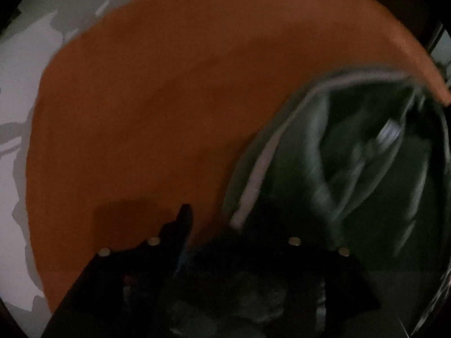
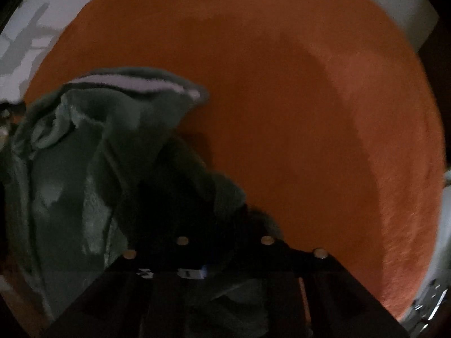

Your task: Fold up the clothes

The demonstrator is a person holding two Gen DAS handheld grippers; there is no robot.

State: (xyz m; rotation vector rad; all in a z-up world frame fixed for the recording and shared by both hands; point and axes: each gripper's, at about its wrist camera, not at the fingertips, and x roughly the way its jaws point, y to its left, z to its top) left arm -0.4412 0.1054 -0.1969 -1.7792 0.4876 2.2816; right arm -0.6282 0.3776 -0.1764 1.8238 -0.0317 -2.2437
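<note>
Left claw (image 1: 222, 225) is sitting low in its own view, one dark finger (image 1: 183, 219) showing against orange; the other finger is lost under dark cloth, so I cannot tell for sure whether it is gripping, though green fabric is bunching right at its mouth. Orange cloth (image 1: 169, 98) is covering the surface across the left and middle of this view, lying flat and smooth. Beyond its far-left edge a pale grey-and-white patterned surface (image 1: 17, 107) is showing. To the right, the green garment (image 1: 352, 155) with a pale lining edge is hanging crumpled, blurred.

Right claw (image 2: 225, 242) is likewise sitting at the bottom of its view, fingers buried in shadow and green fabric; width cannot be told. In this view the green garment (image 2: 84, 155) is filling the left side, rumpled, its pale-lined hem uppermost, trailing down into the claw. Orange cloth (image 2: 310, 112) is spreading over the middle and right. Pale surface (image 2: 414, 19) is edging the far corner. Lighting is dim throughout.
</note>
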